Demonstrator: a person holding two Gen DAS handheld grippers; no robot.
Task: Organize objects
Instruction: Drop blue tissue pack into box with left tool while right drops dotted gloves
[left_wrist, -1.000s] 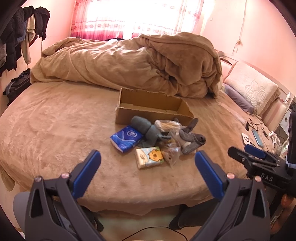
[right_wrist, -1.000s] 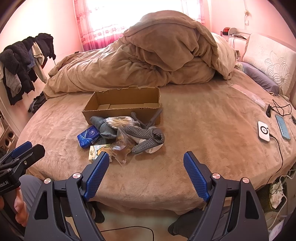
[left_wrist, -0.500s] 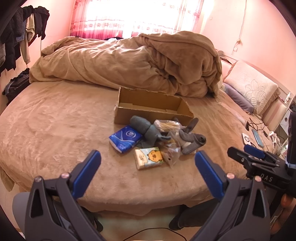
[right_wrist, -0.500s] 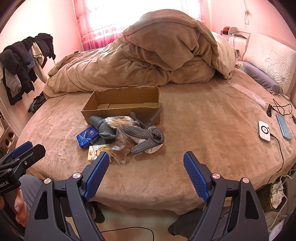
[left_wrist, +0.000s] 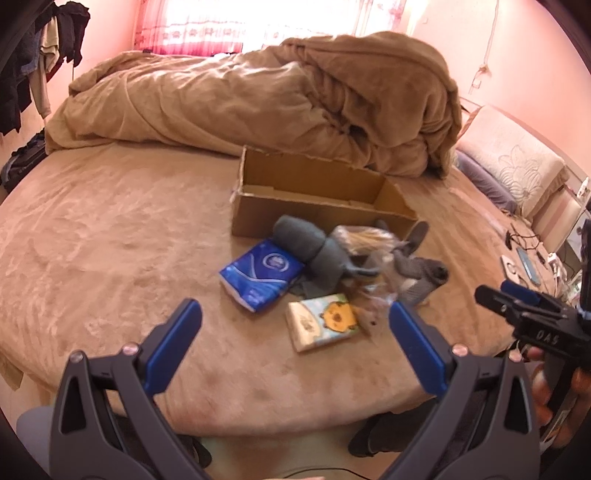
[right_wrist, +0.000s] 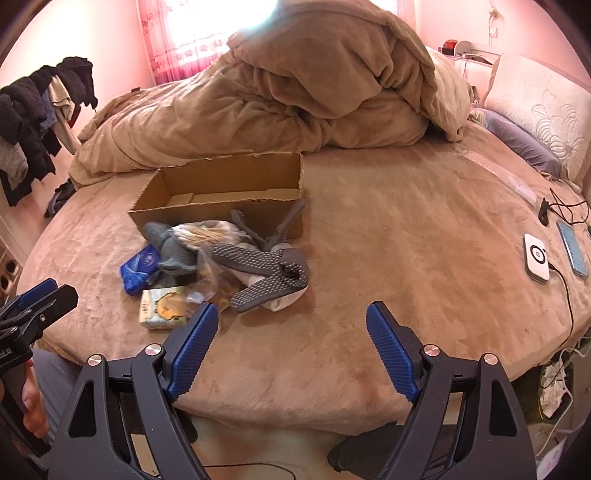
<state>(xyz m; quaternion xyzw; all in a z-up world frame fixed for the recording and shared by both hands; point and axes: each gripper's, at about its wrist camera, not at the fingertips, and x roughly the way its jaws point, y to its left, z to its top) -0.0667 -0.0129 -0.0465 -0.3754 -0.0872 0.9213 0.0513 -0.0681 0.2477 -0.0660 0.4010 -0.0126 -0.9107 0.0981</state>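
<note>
An empty cardboard box (left_wrist: 317, 206) (right_wrist: 221, 199) stands on the bed. In front of it lies a pile: a blue tissue pack (left_wrist: 262, 275) (right_wrist: 142, 264), a yellow cartoon tissue pack (left_wrist: 323, 326) (right_wrist: 164, 308), rolled grey socks (left_wrist: 314, 251) (right_wrist: 173, 251), dotted grey slipper socks (right_wrist: 266, 275) (left_wrist: 421, 273), and clear plastic bags (left_wrist: 365, 240) (right_wrist: 201, 236). My left gripper (left_wrist: 295, 343) is open and empty, near the bed's front edge before the pile. My right gripper (right_wrist: 291, 350) is open and empty, right of the pile.
A crumpled tan duvet (left_wrist: 277, 96) (right_wrist: 295, 92) fills the back of the bed. A pillow (right_wrist: 543, 110), a white charger pad (right_wrist: 535, 258) and a phone (right_wrist: 572, 249) with cables lie at the right. Clothes (right_wrist: 33, 118) hang at the left wall.
Both grippers have moved forward toward the pile, which now looks larger. Both stay open and empty. Nothing on the bed has moved.
</note>
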